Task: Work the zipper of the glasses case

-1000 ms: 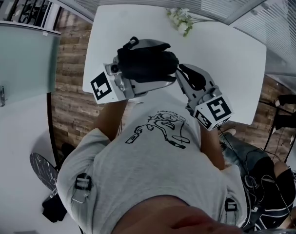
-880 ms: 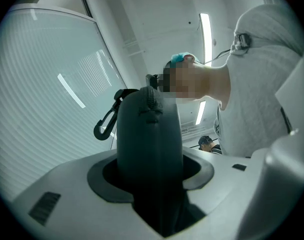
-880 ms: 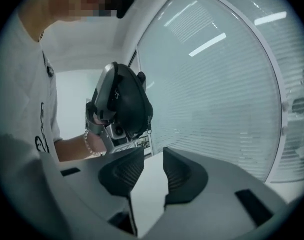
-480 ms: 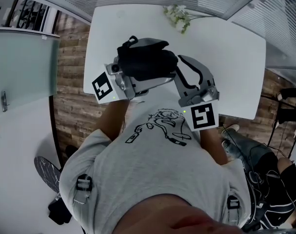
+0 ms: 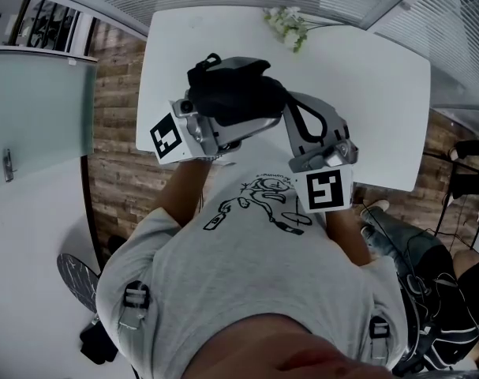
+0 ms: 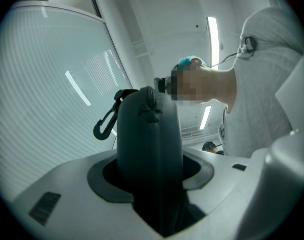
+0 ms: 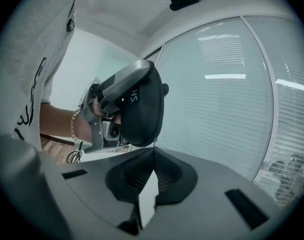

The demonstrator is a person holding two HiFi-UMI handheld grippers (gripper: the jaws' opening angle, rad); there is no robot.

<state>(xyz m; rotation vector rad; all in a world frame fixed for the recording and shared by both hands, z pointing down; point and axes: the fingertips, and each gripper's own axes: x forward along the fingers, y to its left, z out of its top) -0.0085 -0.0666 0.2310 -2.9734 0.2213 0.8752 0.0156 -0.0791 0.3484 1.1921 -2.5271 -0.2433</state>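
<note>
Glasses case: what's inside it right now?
Nothing can be seen inside. The glasses case looks closed along its zipper seam, clamped in the left gripper, so its dark shell covers any contents. Only the outside shows, including a carabiner clip.

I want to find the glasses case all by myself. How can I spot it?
Look at the white table, near the edge closest to the person. The glasses case is the rounded black pouch clamped in the left claw. Unlike the white flowers at the far edge, it is dark, with a small black clip hanging off one end.
</note>
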